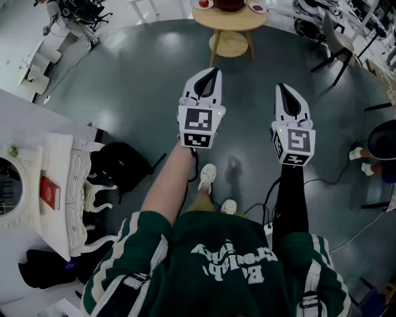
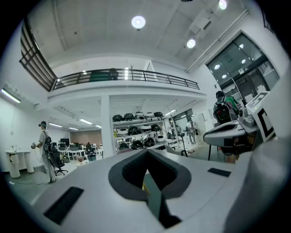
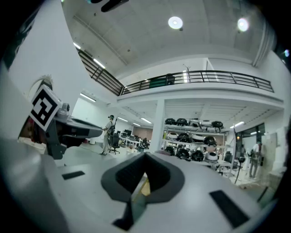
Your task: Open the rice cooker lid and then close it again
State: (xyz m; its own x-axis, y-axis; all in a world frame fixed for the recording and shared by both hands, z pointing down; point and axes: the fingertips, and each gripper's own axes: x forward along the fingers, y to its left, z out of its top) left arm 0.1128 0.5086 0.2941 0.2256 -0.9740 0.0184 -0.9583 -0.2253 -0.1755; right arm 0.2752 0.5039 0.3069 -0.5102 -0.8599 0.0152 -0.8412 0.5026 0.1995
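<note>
A round wooden table (image 1: 230,23) stands ahead at the top of the head view. On it sits a dark red round thing (image 1: 229,4), cut off by the frame edge; I cannot tell whether it is the rice cooker. My left gripper (image 1: 213,72) and right gripper (image 1: 282,88) are held side by side in the air over the grey floor, well short of that table. Both point forward with jaws together and nothing between them. In the left gripper view the left gripper (image 2: 146,153) faces across a large hall, and so does the right gripper (image 3: 145,157) in its own view.
A white ornate dresser (image 1: 62,186) and a black bag (image 1: 117,164) are at my left. A dark chair (image 1: 337,49) and a seated person (image 1: 380,145) are at the right. Cables (image 1: 322,182) trail on the floor. Shelves of round appliances (image 2: 138,132) line the far wall.
</note>
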